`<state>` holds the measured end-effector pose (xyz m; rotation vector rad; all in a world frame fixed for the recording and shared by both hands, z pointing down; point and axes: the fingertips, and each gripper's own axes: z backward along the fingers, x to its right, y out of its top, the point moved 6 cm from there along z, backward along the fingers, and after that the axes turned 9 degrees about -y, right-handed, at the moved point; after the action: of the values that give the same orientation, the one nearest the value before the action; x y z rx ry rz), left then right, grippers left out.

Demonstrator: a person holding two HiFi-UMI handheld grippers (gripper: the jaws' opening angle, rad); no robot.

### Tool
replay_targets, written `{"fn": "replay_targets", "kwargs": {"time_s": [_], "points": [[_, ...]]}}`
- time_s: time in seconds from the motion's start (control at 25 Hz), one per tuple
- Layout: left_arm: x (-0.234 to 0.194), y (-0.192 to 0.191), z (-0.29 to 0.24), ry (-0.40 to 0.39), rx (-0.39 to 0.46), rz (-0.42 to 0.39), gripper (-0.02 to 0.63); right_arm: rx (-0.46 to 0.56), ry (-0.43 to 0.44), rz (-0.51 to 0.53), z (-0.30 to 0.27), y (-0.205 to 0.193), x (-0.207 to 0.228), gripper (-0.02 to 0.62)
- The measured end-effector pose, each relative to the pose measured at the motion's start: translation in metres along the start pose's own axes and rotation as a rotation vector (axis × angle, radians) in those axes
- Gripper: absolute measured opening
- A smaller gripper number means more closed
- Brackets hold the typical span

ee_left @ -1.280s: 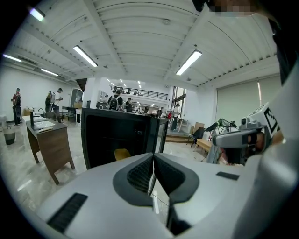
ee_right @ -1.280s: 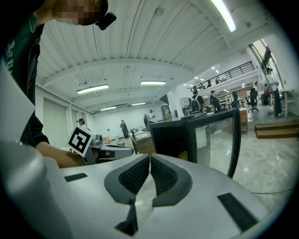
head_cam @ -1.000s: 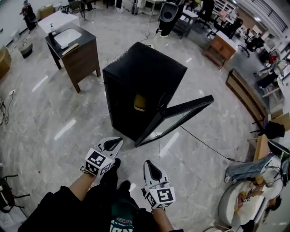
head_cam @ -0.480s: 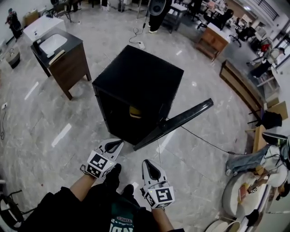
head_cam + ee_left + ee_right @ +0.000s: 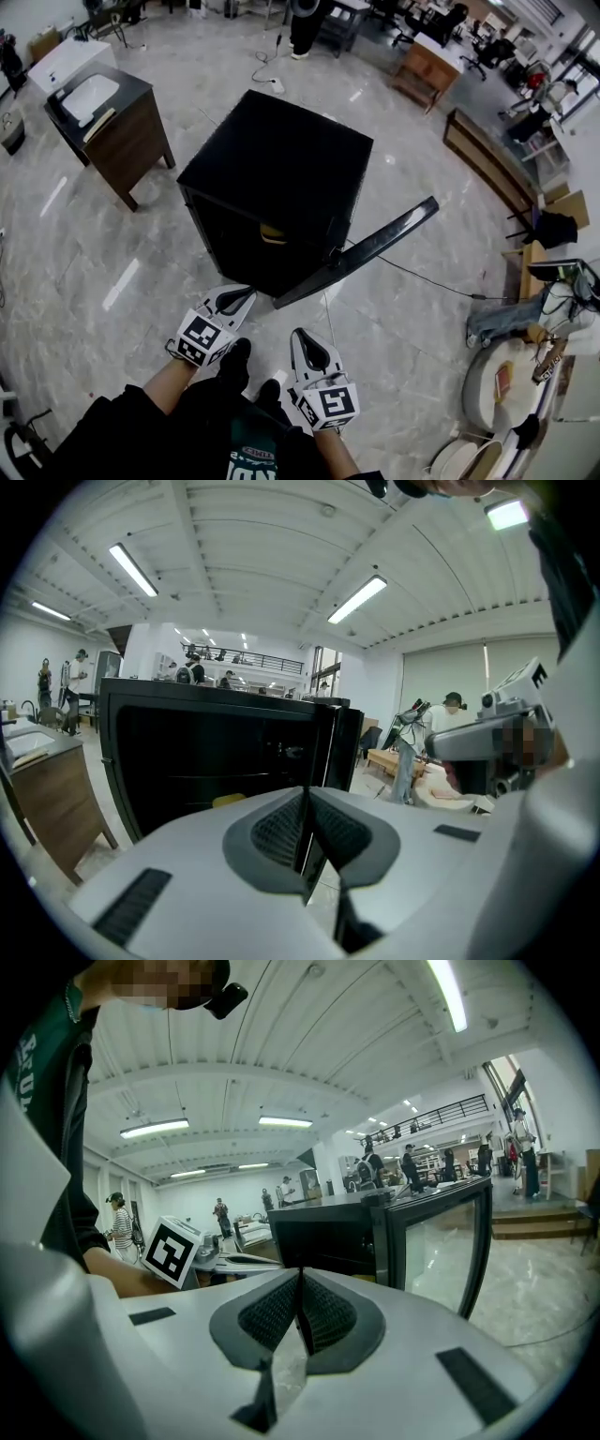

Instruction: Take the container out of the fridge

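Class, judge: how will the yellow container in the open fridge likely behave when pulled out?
The yellow container looks small against the fridge, so it is probably light. It seems to rest loose inside, so a push may slide it. Its stiffness cannot be judged; little of it shows.

We see a black fridge (image 5: 281, 159), a yellow container (image 5: 273, 234) and a pale grey marble floor (image 5: 94, 244) with faint veining. Our left gripper (image 5: 242, 295) and right gripper (image 5: 303, 337) are white with dark grey textured pads (image 5: 277, 829) and black-and-white square markers. The cabinet (image 5: 131, 145) is brown, its sink (image 5: 89, 94) white.
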<state>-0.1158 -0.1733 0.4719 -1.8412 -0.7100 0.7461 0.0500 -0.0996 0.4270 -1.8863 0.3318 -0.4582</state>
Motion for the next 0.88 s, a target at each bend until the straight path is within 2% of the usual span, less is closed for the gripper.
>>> {"fn": "replay_targets", "kwargs": {"time_s": [0.16, 0.24, 0.28, 0.48, 0.72, 0.88], "points": [[-0.005, -0.003, -0.003, -0.027, 0.008, 0.019, 0.026, -0.007, -0.014, -0.003, -0.004, -0.002, -0.003, 0.035], [-0.007, -0.005, -0.004, -0.047, 0.015, 0.035, 0.088, -0.011, -0.018, -0.004, -0.006, -0.002, -0.004, 0.035], [-0.009, -0.006, -0.005, -0.052, 0.015, 0.038, 0.095, -0.012, -0.019, -0.004, -0.008, -0.002, -0.005, 0.035], [-0.018, -0.012, -0.006, -0.052, 0.017, 0.06, 0.1, -0.015, -0.014, 0.003, -0.015, -0.003, -0.009, 0.035], [-0.032, -0.02, -0.015, -0.054, 0.03, 0.152, 0.1, -0.021, -0.014, 0.019, -0.026, 0.002, -0.01, 0.035], [-0.039, -0.028, -0.023, -0.054, 0.021, 0.182, 0.101, -0.027, -0.02, 0.014, -0.031, 0.003, -0.009, 0.035]]}}
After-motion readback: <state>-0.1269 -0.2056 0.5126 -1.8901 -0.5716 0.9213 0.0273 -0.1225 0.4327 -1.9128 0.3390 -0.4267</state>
